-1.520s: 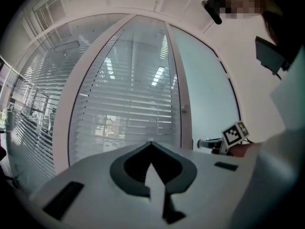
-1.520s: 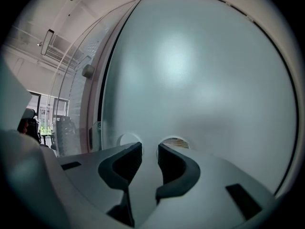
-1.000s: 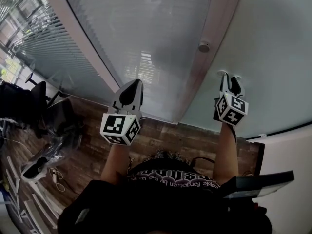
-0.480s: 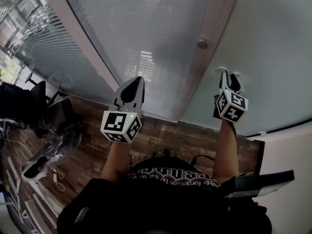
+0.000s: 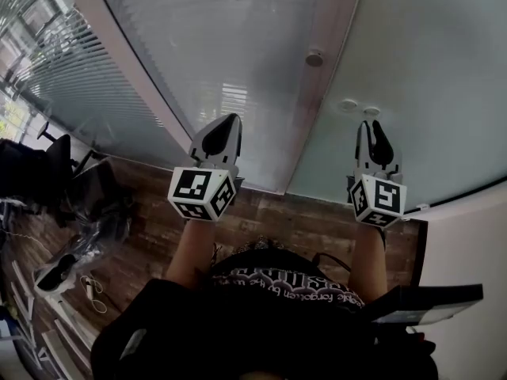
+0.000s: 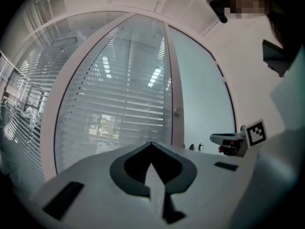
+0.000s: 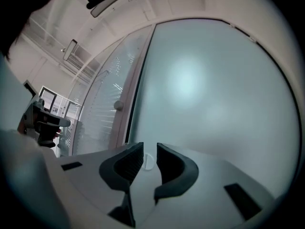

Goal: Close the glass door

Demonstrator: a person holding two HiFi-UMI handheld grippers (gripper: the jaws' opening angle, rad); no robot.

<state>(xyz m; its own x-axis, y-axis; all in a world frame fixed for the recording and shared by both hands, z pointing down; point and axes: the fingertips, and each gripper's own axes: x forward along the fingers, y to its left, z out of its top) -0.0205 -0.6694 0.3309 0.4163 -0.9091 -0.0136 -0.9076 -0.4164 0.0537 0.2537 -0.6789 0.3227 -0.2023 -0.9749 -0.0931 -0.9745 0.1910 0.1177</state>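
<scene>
The frosted glass door (image 5: 420, 62) fills the right of the head view, and its left edge lies along the pale frame post (image 5: 333, 22). A round knob (image 5: 314, 58) sits on that post. Two small round fittings (image 5: 348, 104) are set on the door near its edge. My right gripper (image 5: 371, 125) is level just short of them. Its jaws have just been closing but stand apart on nothing; one fitting (image 7: 148, 161) shows beyond the gap of the right gripper (image 7: 149, 147). My left gripper (image 5: 226, 121) is shut and empty, pointing at the glass panel with blinds (image 5: 198, 38).
A dark office chair (image 5: 47, 161) and bags (image 5: 71, 260) are on the wood floor (image 5: 301, 220) at the left. A white wall (image 5: 467, 244) stands to the door's right. The person's body and a dark flat device (image 5: 428, 299) fill the bottom.
The right gripper has drawn back from the door's round fittings, which now show uncovered ahead of its tips. Its jaws look slightly narrower. The left gripper has edged slightly toward the glass.
</scene>
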